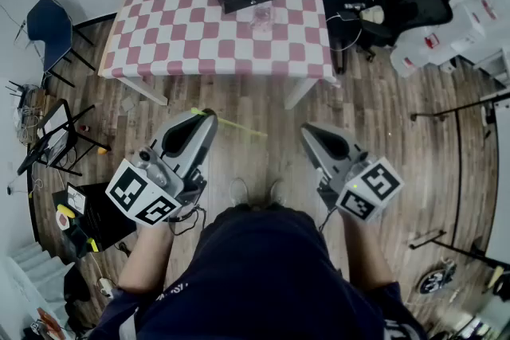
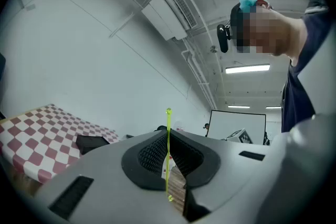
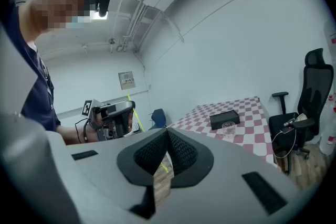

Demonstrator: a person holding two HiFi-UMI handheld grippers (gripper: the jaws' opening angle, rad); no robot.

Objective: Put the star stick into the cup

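Head view: star stick (image 1: 235, 124) juts from left gripper (image 1: 209, 114), well apart from cup (image 1: 261, 16) on checkered surface (image 1: 183, 28).
Left gripper view: jaws clenched on the stick.
Right gripper view: right gripper (image 3: 166, 129) jaws closed, empty.

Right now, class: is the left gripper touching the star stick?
Touching. In the left gripper view, the left gripper grips the star stick, jaws shut on its shaft.

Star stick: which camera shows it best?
Left gripper view: the star stick stands close, pinched in the left tongs. The head view shows a thin line; the right gripper view, a tiny far one.
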